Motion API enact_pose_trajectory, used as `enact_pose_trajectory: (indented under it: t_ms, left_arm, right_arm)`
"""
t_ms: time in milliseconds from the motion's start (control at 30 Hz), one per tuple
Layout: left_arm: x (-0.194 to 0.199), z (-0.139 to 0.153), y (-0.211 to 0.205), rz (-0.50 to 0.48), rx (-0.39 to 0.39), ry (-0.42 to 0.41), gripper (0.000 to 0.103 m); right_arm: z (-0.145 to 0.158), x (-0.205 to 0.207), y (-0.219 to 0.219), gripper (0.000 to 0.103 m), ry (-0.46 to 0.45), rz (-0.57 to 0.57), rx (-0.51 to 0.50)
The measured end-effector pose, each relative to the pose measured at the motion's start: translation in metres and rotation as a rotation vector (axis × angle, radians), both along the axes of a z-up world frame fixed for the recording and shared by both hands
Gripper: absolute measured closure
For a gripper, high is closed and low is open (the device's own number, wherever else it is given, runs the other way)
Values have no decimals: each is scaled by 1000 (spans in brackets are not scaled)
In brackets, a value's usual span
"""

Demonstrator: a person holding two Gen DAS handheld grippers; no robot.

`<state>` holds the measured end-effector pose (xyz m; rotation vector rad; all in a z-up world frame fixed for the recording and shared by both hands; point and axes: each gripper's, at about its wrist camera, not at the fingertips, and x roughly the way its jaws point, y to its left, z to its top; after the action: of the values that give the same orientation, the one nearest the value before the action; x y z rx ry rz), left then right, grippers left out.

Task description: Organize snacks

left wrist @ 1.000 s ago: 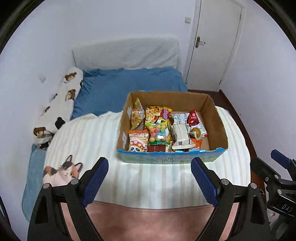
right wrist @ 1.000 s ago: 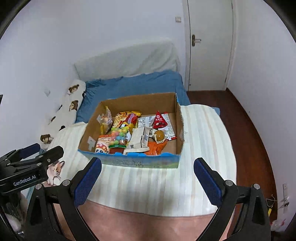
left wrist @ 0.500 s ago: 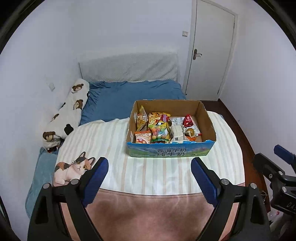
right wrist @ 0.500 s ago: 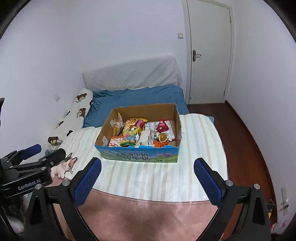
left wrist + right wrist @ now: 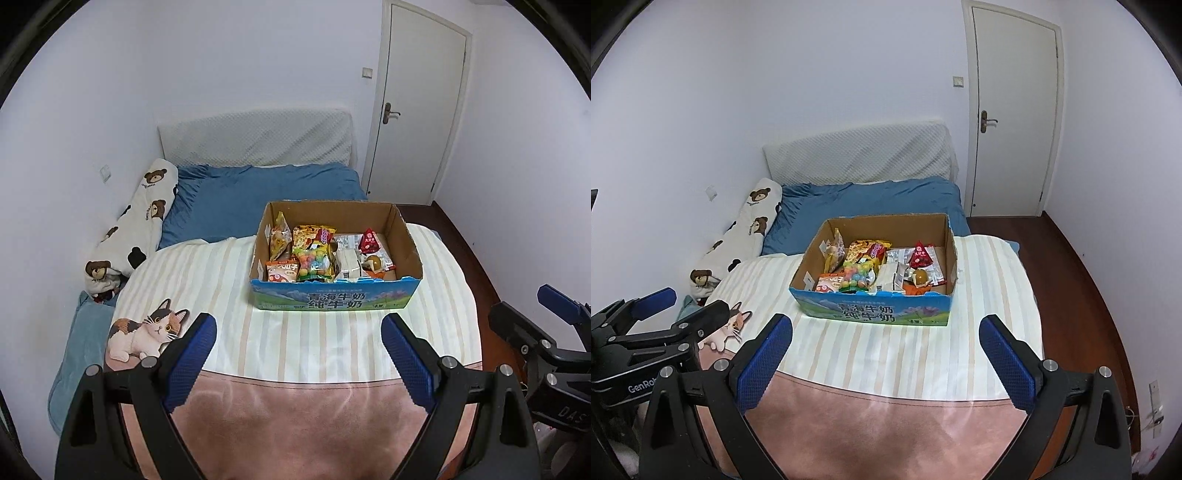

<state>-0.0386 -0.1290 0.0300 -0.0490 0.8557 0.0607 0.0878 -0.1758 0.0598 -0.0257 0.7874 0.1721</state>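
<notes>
Hovering well back from the snacks (image 5: 321,254) in the box (image 5: 334,300), both tongs, left (image 5: 299,354) and right (image 5: 886,352), spread apart, empty; approach probably needed next.

Striped blanket (image 5: 229,295) bare between grippers and cardboard box (image 5: 334,301); box top open, walls upright on all sides; snack packets (image 5: 314,254) crowd left and middle of box, right end looser; cat cushion (image 5: 146,334) at left bed edge; bear bolster (image 5: 142,218) along wall, well apart.
</notes>
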Motion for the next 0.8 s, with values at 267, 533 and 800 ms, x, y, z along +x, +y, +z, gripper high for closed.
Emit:
enact_pose_trajectory:
  t_ms: [267, 533, 800]
  left_arm:
    - [33, -16, 3, 11, 20, 26, 12]
    - [84, -38, 4, 13, 42, 65, 12]
    - [132, -72, 2, -9, 41, 170, 12]
  right_arm:
    - [-15, 30, -9, 0, 9, -53, -17]
    - [-32, 76, -11, 0, 31, -97, -22]
    - [-63, 123, -13, 0, 107, -124, -39]
